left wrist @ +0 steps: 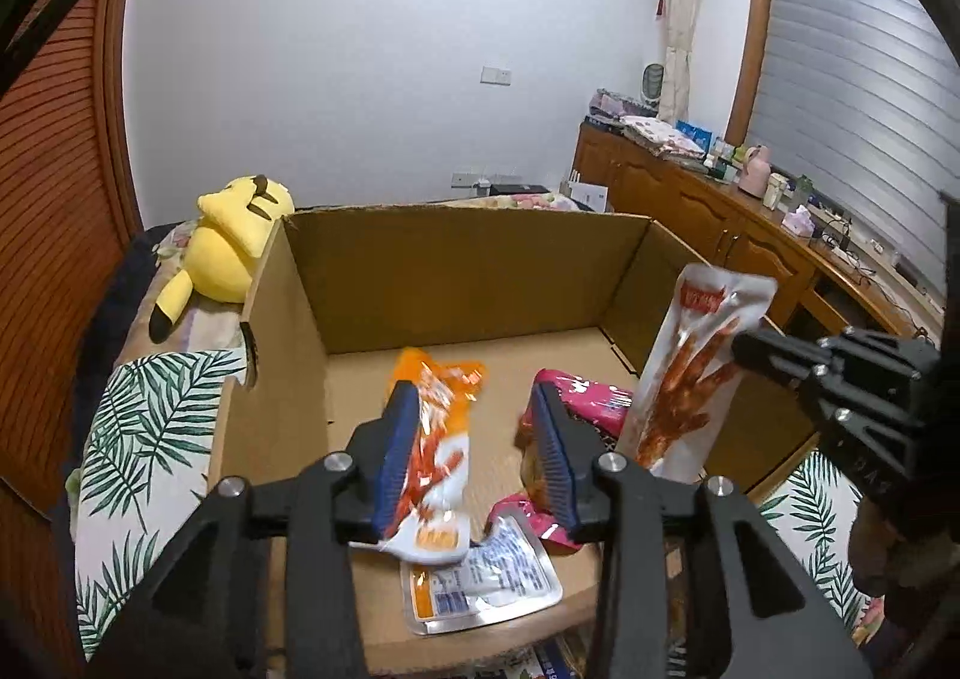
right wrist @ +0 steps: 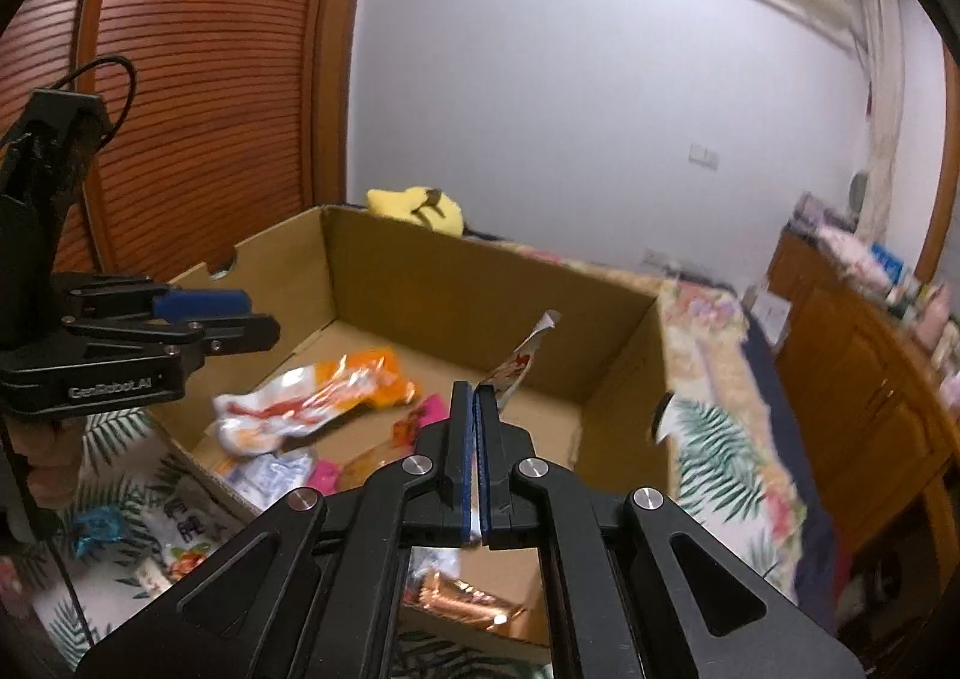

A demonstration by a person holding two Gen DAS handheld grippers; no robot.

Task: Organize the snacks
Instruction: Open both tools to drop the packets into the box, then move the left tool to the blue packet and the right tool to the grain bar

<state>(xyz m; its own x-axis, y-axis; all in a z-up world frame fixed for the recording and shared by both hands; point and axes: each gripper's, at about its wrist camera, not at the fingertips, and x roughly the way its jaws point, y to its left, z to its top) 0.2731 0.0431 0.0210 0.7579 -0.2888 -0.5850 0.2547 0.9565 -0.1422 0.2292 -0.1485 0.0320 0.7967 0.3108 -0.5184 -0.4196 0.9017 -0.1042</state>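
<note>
Bedside cardboard box [left wrist: 432, 271] holds snack packets [left wrist: 438, 427].

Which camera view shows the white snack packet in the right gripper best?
The left wrist view: the white snack packet shows its whole printed face, upright over the cardboard box. In the right wrist view, the right gripper hides most of it; only its top edge shows.

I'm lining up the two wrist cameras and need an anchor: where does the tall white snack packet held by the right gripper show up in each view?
Left wrist view: the white snack packet stands upright at right, over the cardboard box, pinched by the right gripper.
Right wrist view: seen edge-on at centre, its top sticking out past the shut fingertips.
Shared landmark: the yellow plush toy behind the box's far-left corner.
</note>
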